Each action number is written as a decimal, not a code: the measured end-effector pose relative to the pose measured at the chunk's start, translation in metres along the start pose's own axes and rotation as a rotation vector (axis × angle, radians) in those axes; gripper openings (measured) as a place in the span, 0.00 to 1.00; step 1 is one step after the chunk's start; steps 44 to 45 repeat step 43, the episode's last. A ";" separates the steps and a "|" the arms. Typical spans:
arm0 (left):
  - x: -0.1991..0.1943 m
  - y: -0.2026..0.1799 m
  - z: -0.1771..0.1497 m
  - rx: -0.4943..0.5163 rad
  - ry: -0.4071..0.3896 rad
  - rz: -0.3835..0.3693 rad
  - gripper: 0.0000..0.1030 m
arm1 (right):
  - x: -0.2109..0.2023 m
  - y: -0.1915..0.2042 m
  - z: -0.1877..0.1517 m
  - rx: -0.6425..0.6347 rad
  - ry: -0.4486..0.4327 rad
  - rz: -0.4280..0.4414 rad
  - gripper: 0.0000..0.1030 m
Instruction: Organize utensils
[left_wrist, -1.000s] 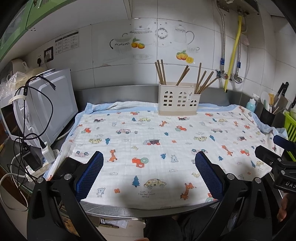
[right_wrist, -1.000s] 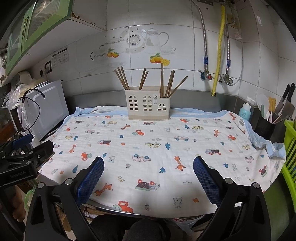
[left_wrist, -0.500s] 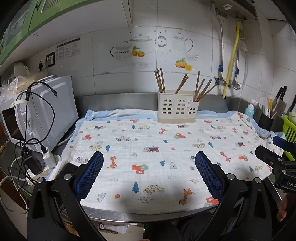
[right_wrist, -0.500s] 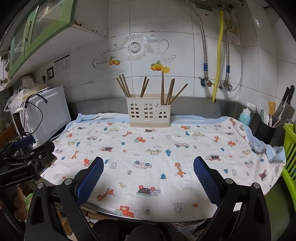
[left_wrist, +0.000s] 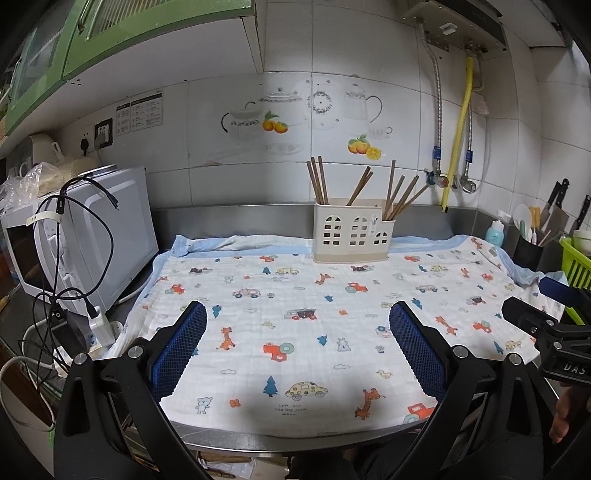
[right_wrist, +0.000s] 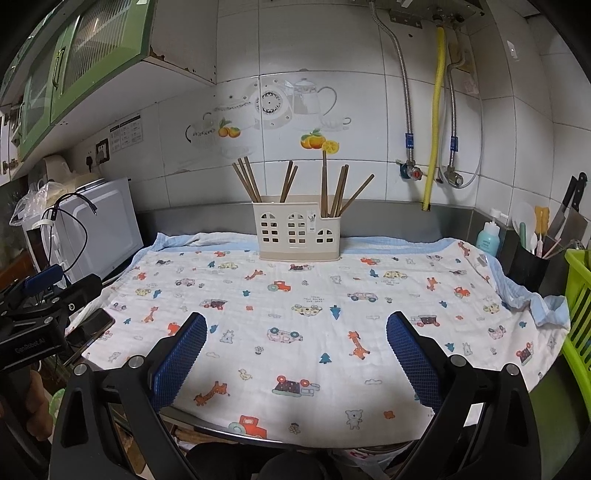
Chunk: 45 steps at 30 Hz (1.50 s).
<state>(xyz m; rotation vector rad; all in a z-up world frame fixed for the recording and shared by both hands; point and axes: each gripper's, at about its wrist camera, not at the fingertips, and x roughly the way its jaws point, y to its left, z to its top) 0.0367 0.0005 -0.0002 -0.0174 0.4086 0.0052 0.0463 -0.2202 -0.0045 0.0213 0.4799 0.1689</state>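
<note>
Blue-padded, the left gripper (left_wrist: 297, 343) and right gripper (right_wrist: 295, 343) hover level over the counter's near edge, jaws spread wide, gripping nothing. Chopsticks (left_wrist: 397, 194) stand in the cream holder (left_wrist: 352, 236) by the back wall.

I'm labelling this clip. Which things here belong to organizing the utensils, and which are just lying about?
For the job: chopsticks, beige holder, left gripper, right gripper.

Lying about: microwave, cables, blue bottle, black utensil pot, green basket, printed cloth.
</note>
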 end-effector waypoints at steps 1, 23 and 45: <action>0.000 0.000 0.000 0.000 0.002 -0.007 0.95 | 0.000 0.001 0.000 -0.003 0.002 0.001 0.92; -0.003 0.001 0.004 0.006 -0.016 -0.019 0.95 | 0.002 0.001 0.000 -0.009 -0.005 -0.001 0.92; -0.003 -0.002 0.002 0.004 -0.022 -0.019 0.95 | 0.002 0.000 -0.003 -0.008 -0.003 -0.005 0.92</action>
